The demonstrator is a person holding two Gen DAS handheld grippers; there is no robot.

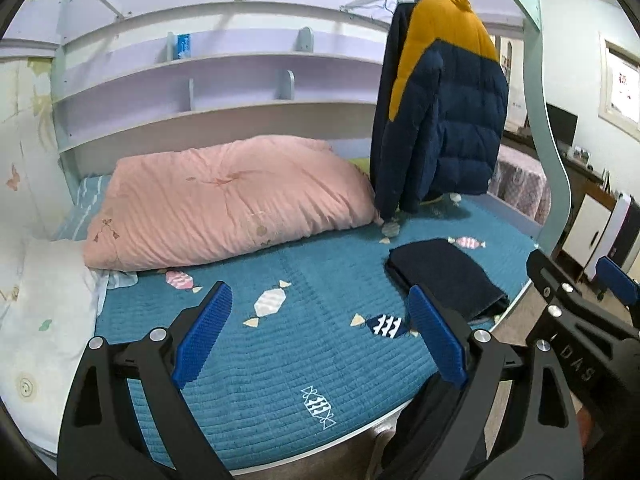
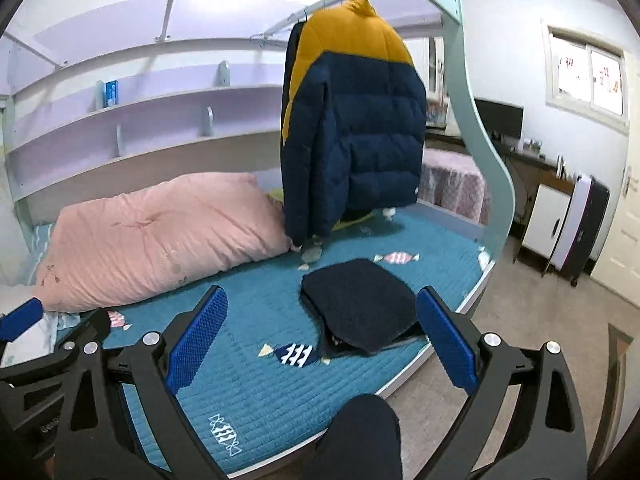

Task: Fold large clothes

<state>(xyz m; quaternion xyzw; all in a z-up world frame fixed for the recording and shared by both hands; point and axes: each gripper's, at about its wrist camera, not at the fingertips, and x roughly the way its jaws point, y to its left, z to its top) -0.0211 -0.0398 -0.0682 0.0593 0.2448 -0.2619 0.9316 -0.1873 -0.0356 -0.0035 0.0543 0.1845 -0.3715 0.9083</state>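
A dark navy garment (image 1: pixel 446 276) (image 2: pixel 358 306) lies folded flat on the teal quilted bed cover (image 1: pixel 304 364) (image 2: pixel 256 384), near the bed's right edge. My left gripper (image 1: pixel 318 336) hovers above the cover, left of and nearer than the folded garment, jaws wide open and empty. My right gripper (image 2: pixel 322 338) hangs open in front of the folded garment, nothing between its blue pads (image 2: pixel 446 342). The right gripper also shows at the left wrist view's right edge (image 1: pixel 580 300). A navy and mustard puffer jacket (image 1: pixel 440 108) (image 2: pixel 352 124) hangs from a rail over the bed's far side.
A pink duvet (image 1: pixel 228 204) (image 2: pixel 148 236) lies bundled along the back of the bed under lilac wall shelves (image 1: pixel 224 80). A curved mint bed post (image 2: pixel 476 128) stands at the right. Beyond are a desk, a monitor and a white cabinet (image 2: pixel 544 224). A dark trouser knee (image 2: pixel 360 436) shows below.
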